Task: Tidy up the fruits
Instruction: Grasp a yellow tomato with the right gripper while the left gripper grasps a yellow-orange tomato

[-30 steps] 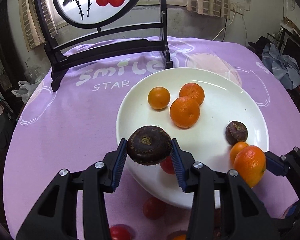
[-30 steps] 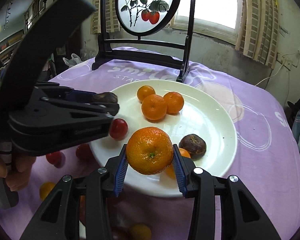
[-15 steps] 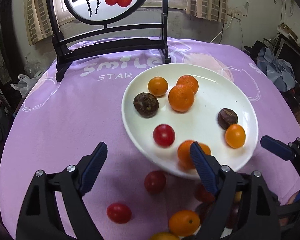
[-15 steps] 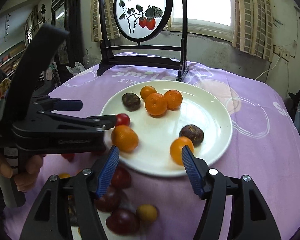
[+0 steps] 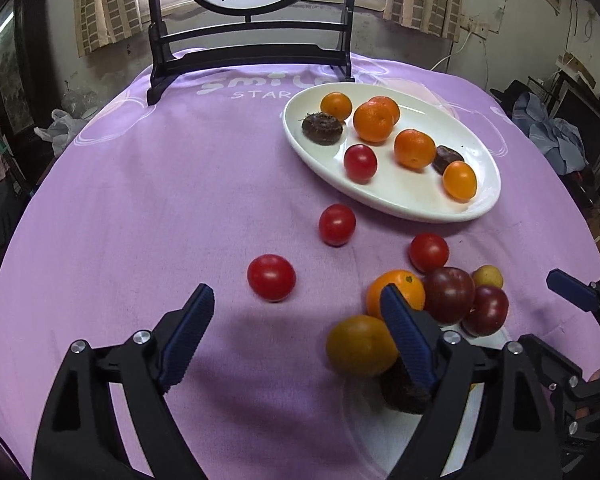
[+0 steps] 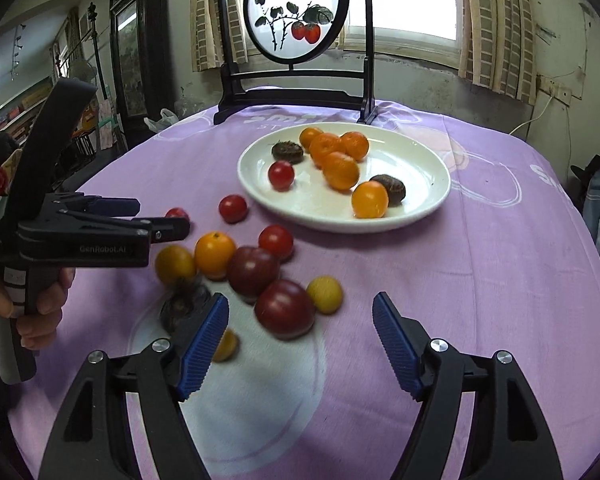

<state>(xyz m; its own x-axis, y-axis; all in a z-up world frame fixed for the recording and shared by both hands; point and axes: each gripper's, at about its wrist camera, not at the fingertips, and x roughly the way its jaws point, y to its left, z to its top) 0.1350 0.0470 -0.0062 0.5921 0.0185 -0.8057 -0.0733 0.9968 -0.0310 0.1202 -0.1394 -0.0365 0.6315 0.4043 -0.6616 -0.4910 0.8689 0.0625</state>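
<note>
A white plate (image 5: 412, 204) (image 6: 428, 200) holds several oranges, a red tomato (image 5: 360, 163) and two dark brown fruits. Loose fruit lies on the purple cloth in front of it: red tomatoes (image 5: 271, 277), an orange (image 6: 214, 254), dark red plums (image 6: 285, 309), yellow fruits and a dark brown fruit (image 6: 184, 306). My left gripper (image 5: 296, 340) is open and empty, just short of a red tomato. My right gripper (image 6: 300, 340) is open and empty, above the cloth near a plum. The left gripper also shows in the right wrist view (image 6: 140, 220).
A black wooden stand with a round painted screen (image 6: 296, 12) stands at the back of the round table. The table's edges fall away on both sides, with clutter beyond (image 5: 552, 136).
Both grippers opened and let go of a dark brown fruit and an orange onto the plate. Both then pulled back toward the loose fruit on the cloth.
</note>
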